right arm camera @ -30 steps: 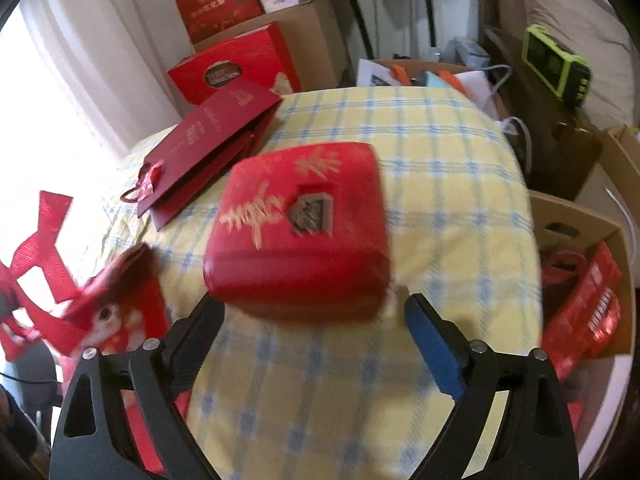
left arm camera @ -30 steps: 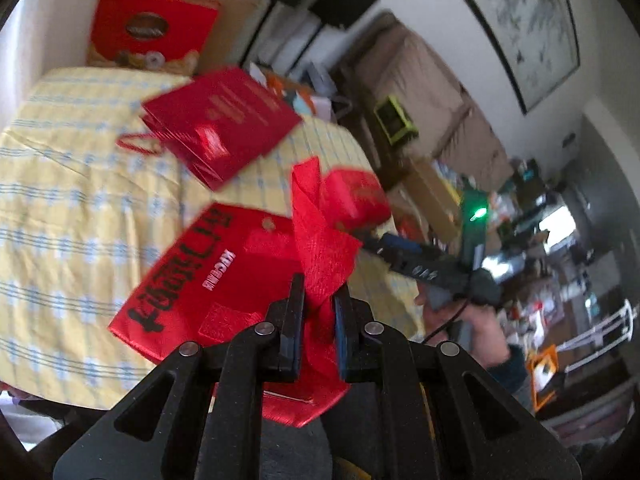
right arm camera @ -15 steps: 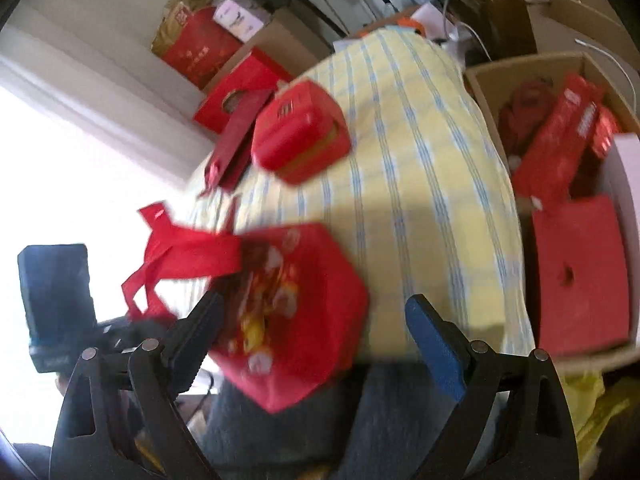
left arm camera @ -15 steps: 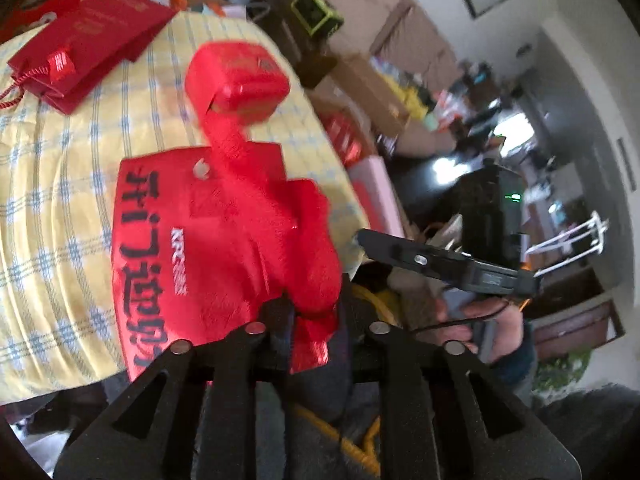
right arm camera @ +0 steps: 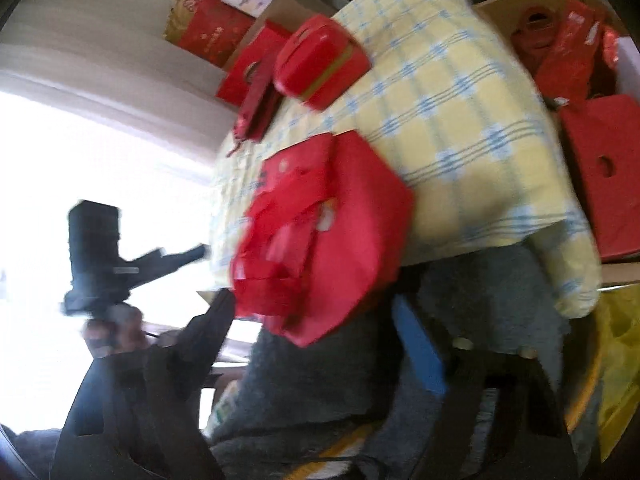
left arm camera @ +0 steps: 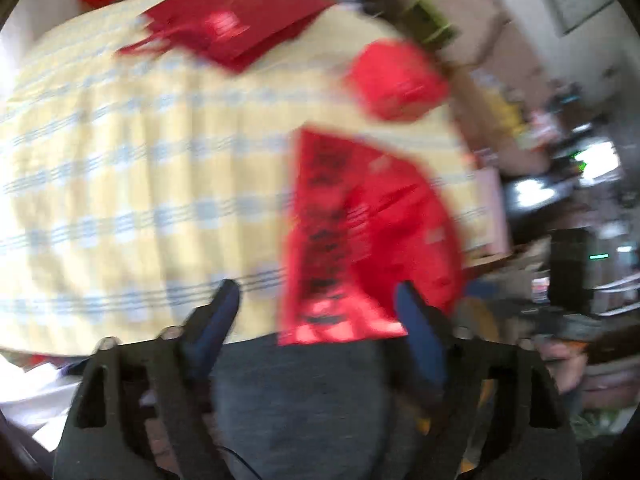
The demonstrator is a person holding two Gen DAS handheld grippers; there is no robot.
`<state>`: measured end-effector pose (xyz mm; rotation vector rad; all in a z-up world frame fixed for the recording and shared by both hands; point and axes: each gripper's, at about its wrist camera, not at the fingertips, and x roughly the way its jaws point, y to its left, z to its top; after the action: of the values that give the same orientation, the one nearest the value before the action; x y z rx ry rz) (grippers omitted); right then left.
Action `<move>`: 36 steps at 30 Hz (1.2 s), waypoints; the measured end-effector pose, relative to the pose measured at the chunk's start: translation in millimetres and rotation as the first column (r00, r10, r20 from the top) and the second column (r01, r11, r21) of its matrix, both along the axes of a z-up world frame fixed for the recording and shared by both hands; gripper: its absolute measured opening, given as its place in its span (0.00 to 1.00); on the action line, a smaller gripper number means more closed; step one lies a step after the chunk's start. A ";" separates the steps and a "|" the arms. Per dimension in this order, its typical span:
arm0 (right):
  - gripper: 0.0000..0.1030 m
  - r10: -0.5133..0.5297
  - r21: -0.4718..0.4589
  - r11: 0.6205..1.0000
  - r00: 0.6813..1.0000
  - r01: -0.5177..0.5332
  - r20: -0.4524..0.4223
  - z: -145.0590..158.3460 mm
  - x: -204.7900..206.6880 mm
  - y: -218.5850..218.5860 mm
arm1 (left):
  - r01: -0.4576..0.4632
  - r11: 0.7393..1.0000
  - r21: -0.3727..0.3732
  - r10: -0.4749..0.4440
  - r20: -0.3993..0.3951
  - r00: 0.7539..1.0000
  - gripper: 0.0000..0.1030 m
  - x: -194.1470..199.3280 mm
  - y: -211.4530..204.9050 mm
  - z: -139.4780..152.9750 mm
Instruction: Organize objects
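Red fabric tote bag (left arm camera: pixel 360 240) lies flat at the near edge of the yellow checked tablecloth (left arm camera: pixel 140 200), part of it hanging over the edge towards the person's grey-clad lap (left arm camera: pixel 296 400). The left gripper (left arm camera: pixel 316 316) has just been opening: its jaws stand apart with the bag's lower corner seen between them, and the pads press on nothing. The right gripper (right arm camera: pixel 316 332) has just been closing a little, yet its jaws also stand apart with the bag's loose handles in front of them and nothing clamped.

The step in hand looks like setting the tote down after carrying it to this edge. Next, I judge, one gripper has to take a fresh hold, on the bag's hem or on another item, so the pile can be sorted; the motion blur makes the exact contact hard to read.

Counted on the cloth: one tote bag; one red hinged box (right arm camera: pixel 320 64), beyond the tote towards the far edge; one dark red paper gift bag (left arm camera: pixel 236 20), farther still. Off the cloth, past that far edge, more red gift boxes (right arm camera: pixel 248 68) stand stacked, and a cardboard carton (right arm camera: pixel 560 32) beside the table holds further red packages, too jumbled to count.
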<state>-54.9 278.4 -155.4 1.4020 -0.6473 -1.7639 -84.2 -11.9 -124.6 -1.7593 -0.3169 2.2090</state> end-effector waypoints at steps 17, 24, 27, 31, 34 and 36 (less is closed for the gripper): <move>0.08 -0.043 0.015 0.999 0.999 0.043 -0.032 -10.9 0.1 10.4 | -0.083 0.996 -0.012 0.082 -0.057 0.995 0.53 -9.5 -9.7 -9.6; 0.07 -0.064 0.006 0.998 0.997 0.064 -0.051 -8.5 -1.6 17.3 | -0.135 0.990 -0.042 0.132 -0.082 0.988 0.53 -15.4 -18.3 -16.2; 0.07 -0.081 0.007 0.997 0.995 0.081 -0.056 -6.8 -0.3 25.4 | -0.122 0.992 -0.029 0.120 -0.056 0.991 0.54 -16.3 -15.3 -21.6; 0.07 -0.077 0.016 0.997 0.996 0.077 -0.037 -9.3 -1.6 26.4 | -0.034 0.999 0.020 0.035 -0.029 0.999 0.54 -13.5 3.1 -21.1; 0.08 -0.050 0.026 0.998 0.998 0.050 -0.024 -12.6 -0.5 18.0 | 0.021 0.999 0.034 -0.020 -0.026 0.999 0.50 -10.3 18.1 -19.3; 0.10 -0.041 0.035 0.999 0.999 0.042 -0.027 -13.1 -0.2 14.0 | 0.057 0.995 0.081 -0.056 -0.012 0.998 0.50 -8.2 28.5 -20.0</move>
<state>-55.0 292.4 -168.5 1.3965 -0.6376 -1.8315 -92.5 16.5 -144.6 -1.6932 -0.3453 2.1345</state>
